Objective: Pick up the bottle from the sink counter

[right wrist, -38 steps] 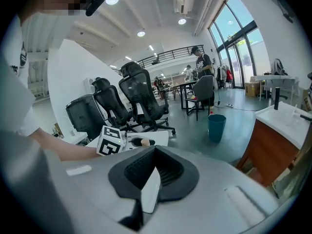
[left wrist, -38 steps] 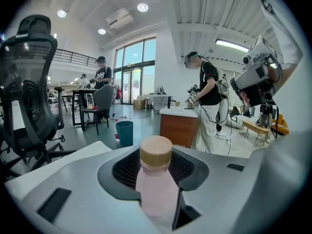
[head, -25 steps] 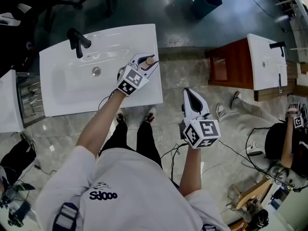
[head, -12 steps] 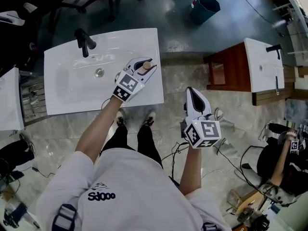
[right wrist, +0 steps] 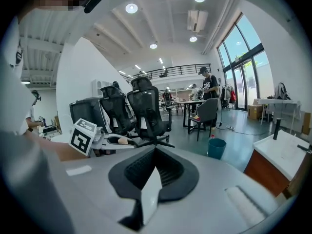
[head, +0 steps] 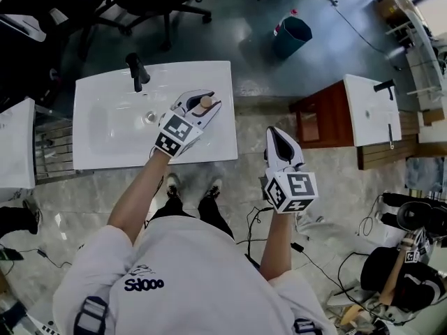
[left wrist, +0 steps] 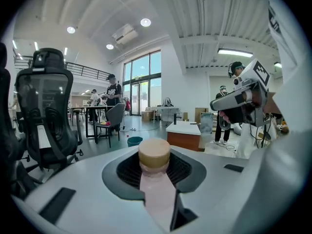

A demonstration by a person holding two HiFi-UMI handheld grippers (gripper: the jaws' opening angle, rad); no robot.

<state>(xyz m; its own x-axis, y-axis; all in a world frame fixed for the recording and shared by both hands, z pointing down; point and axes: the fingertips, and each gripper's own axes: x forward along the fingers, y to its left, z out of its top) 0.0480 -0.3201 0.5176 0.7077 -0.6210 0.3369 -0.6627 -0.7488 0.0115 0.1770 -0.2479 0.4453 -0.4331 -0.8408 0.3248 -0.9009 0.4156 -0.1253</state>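
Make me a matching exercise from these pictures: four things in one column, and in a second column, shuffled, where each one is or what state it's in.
Things
1. pale pink bottle with a round tan cap
2. black faucet
3. teal waste bin
4. right gripper

Places or states
A. on the floor beyond the white sink counter
B. jaws together, nothing between them
C. clamped between the jaws of the left gripper
D. standing at the far edge of the sink counter

Pairs: 1-C, 2-D, 3-A, 4-B
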